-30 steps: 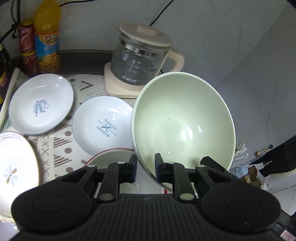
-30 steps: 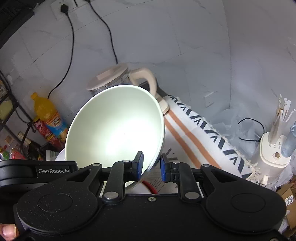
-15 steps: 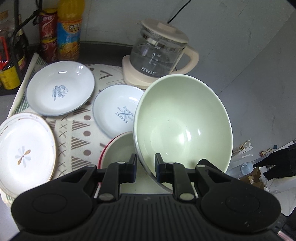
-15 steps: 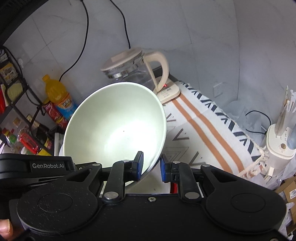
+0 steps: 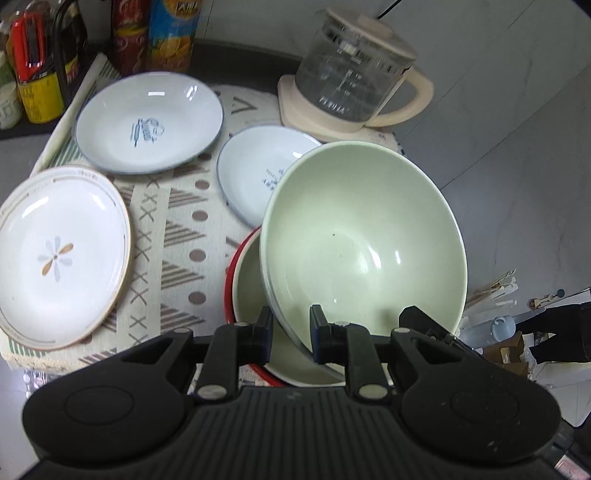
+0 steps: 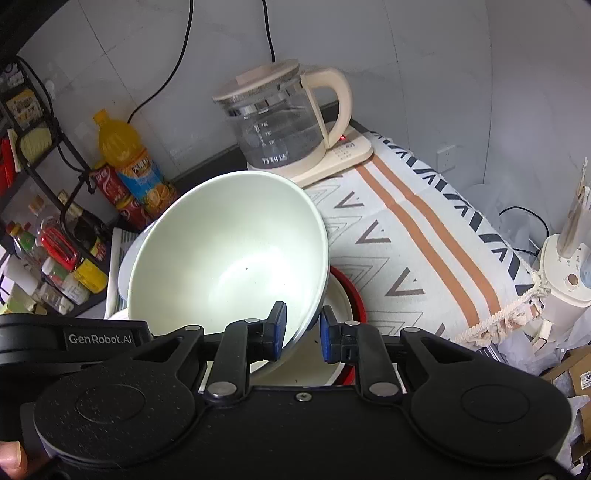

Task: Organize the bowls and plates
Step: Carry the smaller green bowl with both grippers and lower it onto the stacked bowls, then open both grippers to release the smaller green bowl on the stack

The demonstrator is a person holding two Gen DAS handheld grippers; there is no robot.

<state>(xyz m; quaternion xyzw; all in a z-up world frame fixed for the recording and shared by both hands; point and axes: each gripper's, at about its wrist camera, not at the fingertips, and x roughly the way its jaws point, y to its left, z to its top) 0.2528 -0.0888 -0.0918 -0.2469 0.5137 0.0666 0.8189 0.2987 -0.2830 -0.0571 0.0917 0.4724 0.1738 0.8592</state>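
Note:
My left gripper [image 5: 291,328] is shut on the rim of a pale green bowl [image 5: 362,243], held tilted. My right gripper [image 6: 301,328] is shut on the opposite rim of the same green bowl [image 6: 229,254]. Right under it stands a red-rimmed bowl [image 5: 251,280], also in the right wrist view [image 6: 349,295]. On the patterned mat lie a white plate with a flower [image 5: 55,254], a white-blue plate with writing [image 5: 147,122] and a smaller white-blue plate [image 5: 255,173].
A glass kettle on a cream base [image 5: 351,85] stands at the back, also in the right wrist view [image 6: 284,122]. Bottles and cans [image 5: 159,33] and a condiment rack [image 6: 48,236] crowd the back left. A striped cloth [image 6: 424,236] covers the right side.
Both grippers have lowered the green bowl down toward the red-rimmed bowl. The plates and kettle now sit higher and nearer in view.

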